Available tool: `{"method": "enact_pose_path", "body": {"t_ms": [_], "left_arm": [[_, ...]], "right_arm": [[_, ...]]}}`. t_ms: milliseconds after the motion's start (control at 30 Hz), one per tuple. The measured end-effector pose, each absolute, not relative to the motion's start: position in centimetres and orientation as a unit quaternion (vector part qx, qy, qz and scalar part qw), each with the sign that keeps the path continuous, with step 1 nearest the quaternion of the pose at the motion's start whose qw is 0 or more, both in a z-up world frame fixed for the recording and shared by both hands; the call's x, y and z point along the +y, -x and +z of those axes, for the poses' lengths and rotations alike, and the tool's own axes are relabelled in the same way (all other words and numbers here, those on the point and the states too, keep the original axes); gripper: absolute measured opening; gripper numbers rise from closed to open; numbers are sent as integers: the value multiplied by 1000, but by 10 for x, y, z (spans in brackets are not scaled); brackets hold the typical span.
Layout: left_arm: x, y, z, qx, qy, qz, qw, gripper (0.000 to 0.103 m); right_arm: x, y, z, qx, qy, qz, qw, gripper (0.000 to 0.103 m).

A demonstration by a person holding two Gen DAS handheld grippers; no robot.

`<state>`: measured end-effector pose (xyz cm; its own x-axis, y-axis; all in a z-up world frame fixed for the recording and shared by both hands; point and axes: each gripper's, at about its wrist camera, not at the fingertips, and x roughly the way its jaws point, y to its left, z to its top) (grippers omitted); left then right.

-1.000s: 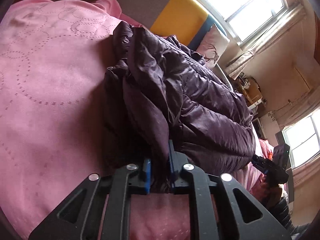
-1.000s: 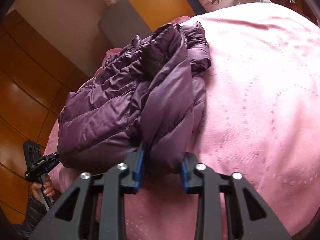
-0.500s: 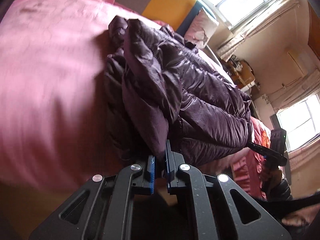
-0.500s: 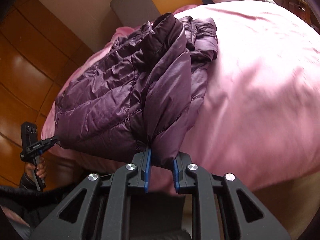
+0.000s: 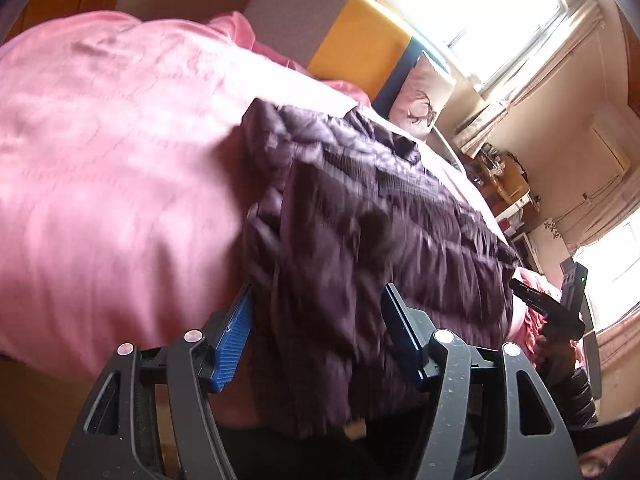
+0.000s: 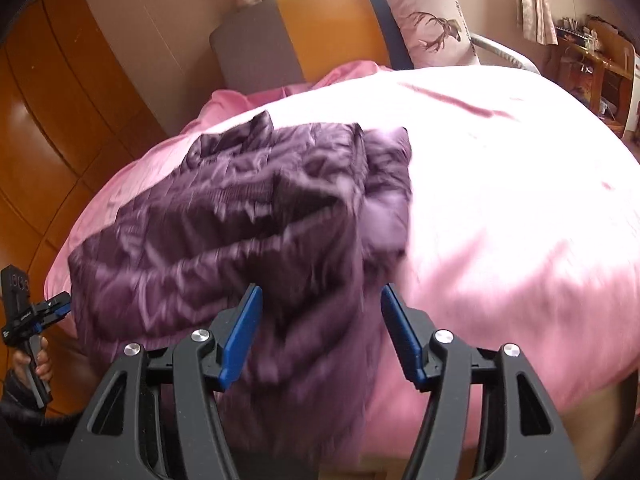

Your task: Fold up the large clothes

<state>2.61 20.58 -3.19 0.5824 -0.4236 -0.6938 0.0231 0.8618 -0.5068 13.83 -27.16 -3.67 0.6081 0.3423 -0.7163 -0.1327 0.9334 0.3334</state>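
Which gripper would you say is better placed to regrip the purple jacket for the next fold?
Likely neither clearly: both the left gripper and right gripper are open, each straddling the purple jacket's near edge on the pink bed.

Jacket [image 6: 256, 216] on bed [image 6: 500, 184] near foot edge; pillow [image 6: 430, 20] against headboard [image 6: 320, 36] behind.
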Motion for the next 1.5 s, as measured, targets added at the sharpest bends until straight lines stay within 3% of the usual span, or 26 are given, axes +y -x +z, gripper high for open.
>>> {"method": "enact_pose_path", "body": {"t_ms": [67, 100, 133, 167, 200, 267, 467, 833, 1267, 1500], "left_arm": [[207, -31, -33, 435, 231, -126, 861, 62], [202, -38, -33, 434, 234, -133, 860, 57], [200, -39, -32, 434, 228, -139, 860, 37], [194, -40, -31, 437, 211, -142, 863, 18], [187, -39, -28, 437, 181, -143, 869, 11], [183, -36, -23, 432, 161, -147, 875, 2], [198, -26, 10, 385, 160, -145, 897, 1], [211, -112, 32, 330, 167, -108, 923, 1], [211, -231, -37, 399, 168, -15, 901, 1], [196, -243, -86, 436, 129, 9, 891, 1]], "right_arm": [[-266, -147, -38, 423, -119, 136, 888, 58], [-261, -151, -40, 427, -114, 138, 886, 48], [-255, -155, -39, 431, -103, 138, 886, 36], [-251, -155, -38, 432, -91, 137, 887, 31], [-249, -153, -36, 432, -84, 139, 887, 20], [-247, -147, -27, 426, -75, 138, 891, 12], [-253, -123, 15, 370, -85, 151, 913, 8], [-238, -210, 34, 334, -103, 97, 932, 8], [-211, -314, -28, 378, -33, -9, 925, 10], [-213, -340, -79, 418, -34, -32, 907, 20]]}}
